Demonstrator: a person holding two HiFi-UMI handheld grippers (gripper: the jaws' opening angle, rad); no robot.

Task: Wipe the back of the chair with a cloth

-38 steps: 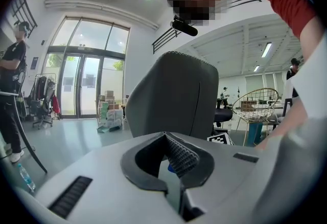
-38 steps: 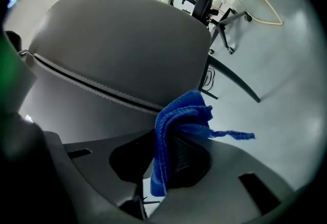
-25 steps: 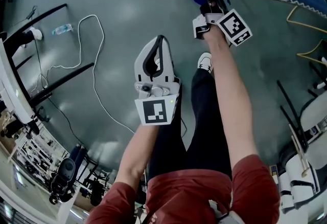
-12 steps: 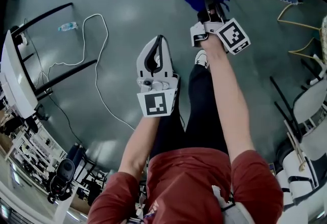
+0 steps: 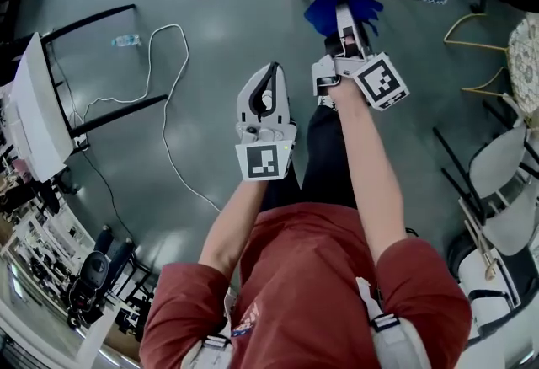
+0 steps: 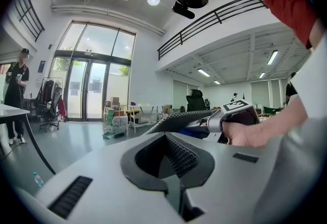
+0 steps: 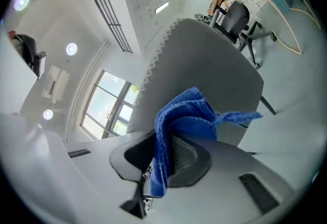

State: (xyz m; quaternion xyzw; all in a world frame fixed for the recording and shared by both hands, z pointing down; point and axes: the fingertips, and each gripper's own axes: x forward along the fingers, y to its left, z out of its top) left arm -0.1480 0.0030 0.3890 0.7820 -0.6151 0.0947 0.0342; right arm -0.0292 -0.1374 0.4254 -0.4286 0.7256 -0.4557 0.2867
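Right claw (image 7: 164, 159): clamped on the blue cloth (image 7: 180, 115). The cloth bunches above the jaws, with one corner trailing toward 3 o'clock. Directly beyond it is the chair back (image 7: 204, 59); I cannot tell whether cloth and chair touch. In my head view the cloth sits at 12 o'clock, just under the chair's stitched blue edge. Left claw (image 5: 269, 72): jaws together, nothing between them, at 8 o'clock of the right one, over the floor (image 5: 168, 148).

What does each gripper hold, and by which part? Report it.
Right gripper: shut on the blue cloth, pinched at a bunched fold. Left gripper: shut, holding nothing.
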